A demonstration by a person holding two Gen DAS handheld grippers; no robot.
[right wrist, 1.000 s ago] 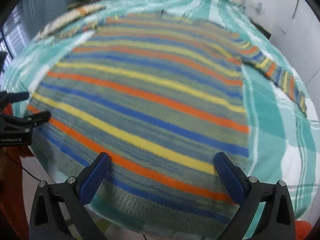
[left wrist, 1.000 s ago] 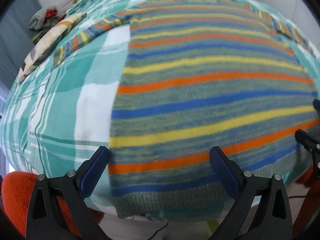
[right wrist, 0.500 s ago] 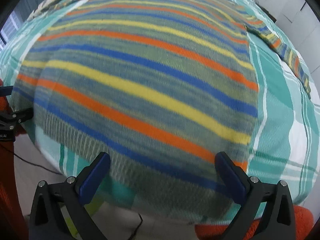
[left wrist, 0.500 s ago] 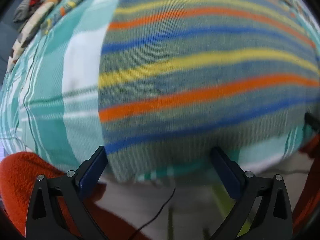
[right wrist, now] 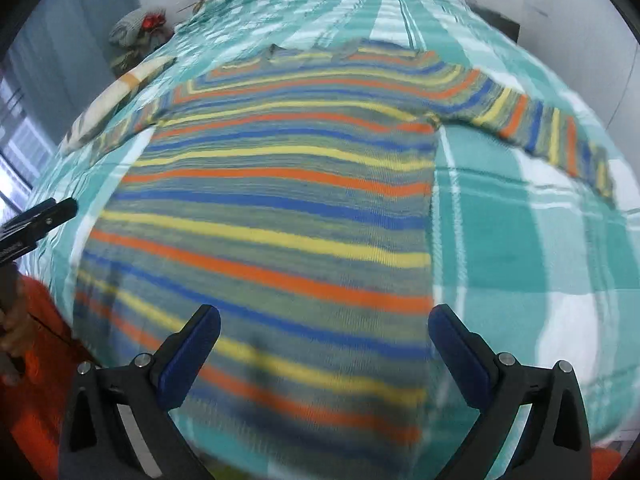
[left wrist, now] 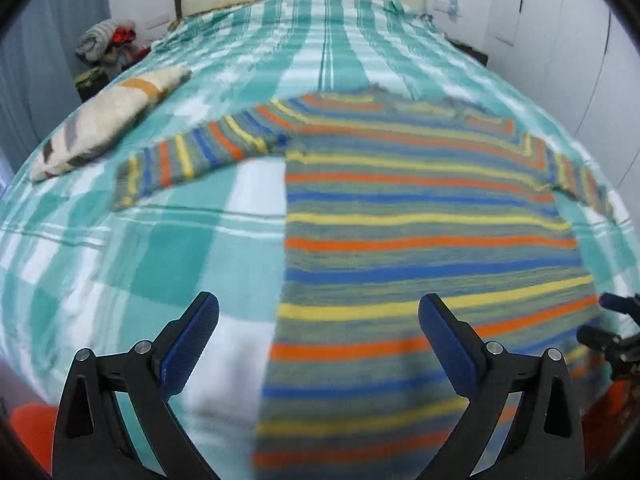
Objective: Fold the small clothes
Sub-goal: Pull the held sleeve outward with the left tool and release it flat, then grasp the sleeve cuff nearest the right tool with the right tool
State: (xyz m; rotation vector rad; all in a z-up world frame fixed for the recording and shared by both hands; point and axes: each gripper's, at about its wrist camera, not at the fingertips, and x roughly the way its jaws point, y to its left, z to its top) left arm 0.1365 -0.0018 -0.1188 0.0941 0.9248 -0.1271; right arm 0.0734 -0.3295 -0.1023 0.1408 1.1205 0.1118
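Observation:
A striped sweater (left wrist: 420, 216) in grey, blue, yellow and orange lies flat on the bed with both sleeves spread out; it also shows in the right wrist view (right wrist: 280, 208). My left gripper (left wrist: 318, 334) is open and empty, held above the sweater's left bottom part. My right gripper (right wrist: 324, 344) is open and empty above the sweater's right bottom part. The left sleeve (left wrist: 192, 156) and right sleeve (right wrist: 540, 128) lie out to the sides.
The bed has a teal and white checked sheet (left wrist: 140, 248). A patterned pillow (left wrist: 104, 120) lies at its left. A pile of clothes (left wrist: 108, 40) sits beyond the bed's far left corner. White walls stand behind and right.
Both grippers have lifted and tilted up from the sweater's bottom hem, so the whole sweater and the bed's far end show now. Both stay open and empty.

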